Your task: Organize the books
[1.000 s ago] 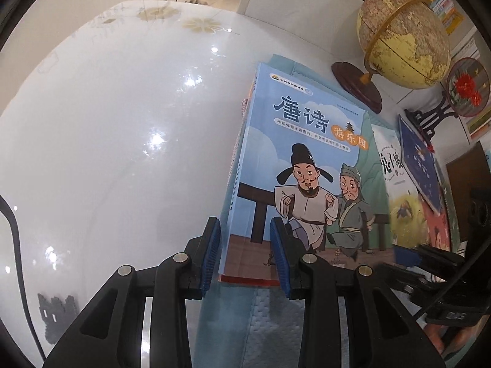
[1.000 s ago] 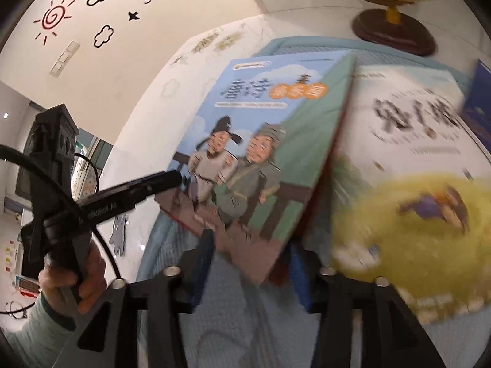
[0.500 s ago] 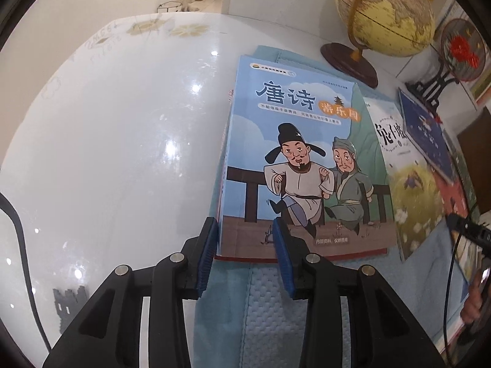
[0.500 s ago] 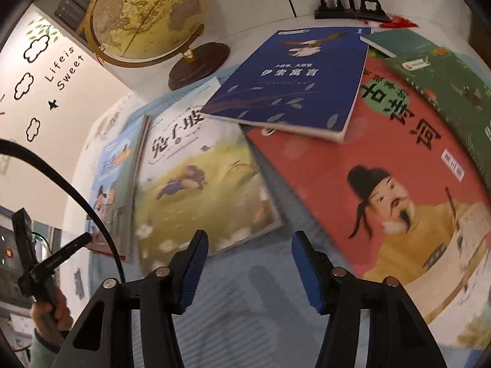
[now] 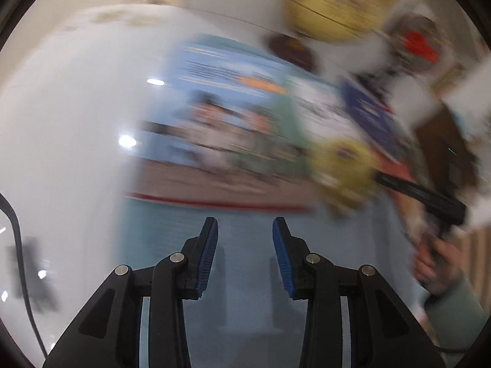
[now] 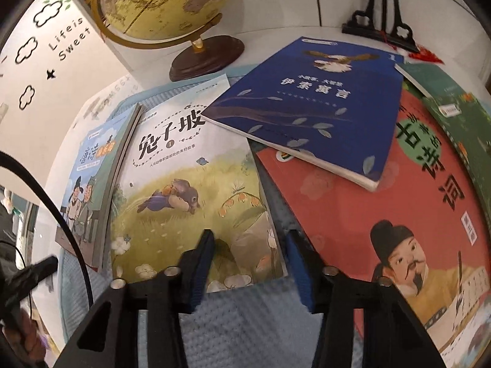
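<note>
In the right wrist view, several picture books lie overlapping on a blue mat [image 6: 245, 312]. From left to right they are a light-blue poetry book [image 6: 89, 184], a rabbit book [image 6: 184, 184], a dark blue book [image 6: 307, 107], a red book [image 6: 383, 214] and a green book [image 6: 460, 122]. My right gripper [image 6: 250, 254] straddles the rabbit book's near right corner. Its jaws are closing and the pads stand apart from the cover. The left wrist view is blurred. There my left gripper [image 5: 245, 245] stands open over bare mat [image 5: 245, 322], just short of the light-blue book [image 5: 221, 116].
A globe [image 6: 159, 0] on a dark wooden base and a black ornamental stand [image 6: 383, 15] stand behind the books. Glossy white tabletop [image 5: 61, 153] spreads left of the mat. A person's hand [image 5: 435, 263] grips the other gripper's handle at the right.
My left gripper has drawn back from the light-blue book's near edge, which was between its jaws. My right gripper left that book, swung right to the rabbit book, and its jaws narrowed.
</note>
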A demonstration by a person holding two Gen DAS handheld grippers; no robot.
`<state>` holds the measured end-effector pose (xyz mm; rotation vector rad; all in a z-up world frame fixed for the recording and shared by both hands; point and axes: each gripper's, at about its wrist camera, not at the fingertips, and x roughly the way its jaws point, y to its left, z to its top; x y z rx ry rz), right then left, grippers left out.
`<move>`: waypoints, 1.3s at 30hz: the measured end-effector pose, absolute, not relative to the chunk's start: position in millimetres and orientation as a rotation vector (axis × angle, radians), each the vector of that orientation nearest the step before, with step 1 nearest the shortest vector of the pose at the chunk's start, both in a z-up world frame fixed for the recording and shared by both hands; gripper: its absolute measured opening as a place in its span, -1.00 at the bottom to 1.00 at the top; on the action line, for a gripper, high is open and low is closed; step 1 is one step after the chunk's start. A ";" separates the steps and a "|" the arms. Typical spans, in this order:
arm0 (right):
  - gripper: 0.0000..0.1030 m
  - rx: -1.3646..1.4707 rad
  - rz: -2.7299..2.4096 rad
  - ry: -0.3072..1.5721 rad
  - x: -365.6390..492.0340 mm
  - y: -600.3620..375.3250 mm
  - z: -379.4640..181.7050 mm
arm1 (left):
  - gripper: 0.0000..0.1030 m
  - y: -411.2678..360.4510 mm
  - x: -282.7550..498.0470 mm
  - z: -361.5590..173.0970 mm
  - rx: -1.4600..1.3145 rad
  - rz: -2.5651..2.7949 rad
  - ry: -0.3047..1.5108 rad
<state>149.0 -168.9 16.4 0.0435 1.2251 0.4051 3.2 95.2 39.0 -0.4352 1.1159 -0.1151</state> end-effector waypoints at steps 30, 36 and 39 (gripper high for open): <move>-0.42 -0.021 0.524 1.299 32.9 -203.8 25.8 | -0.33 -17.6 -31.0 12.9 -0.317 -0.331 1.251; -0.42 0.065 0.511 1.390 -31.3 -229.6 28.9 | -0.33 -31.9 -72.9 12.5 -0.253 -0.420 1.315; -0.42 0.109 0.504 1.430 -45.3 -237.3 29.5 | -0.33 -29.5 -74.8 14.5 -0.259 -0.429 1.322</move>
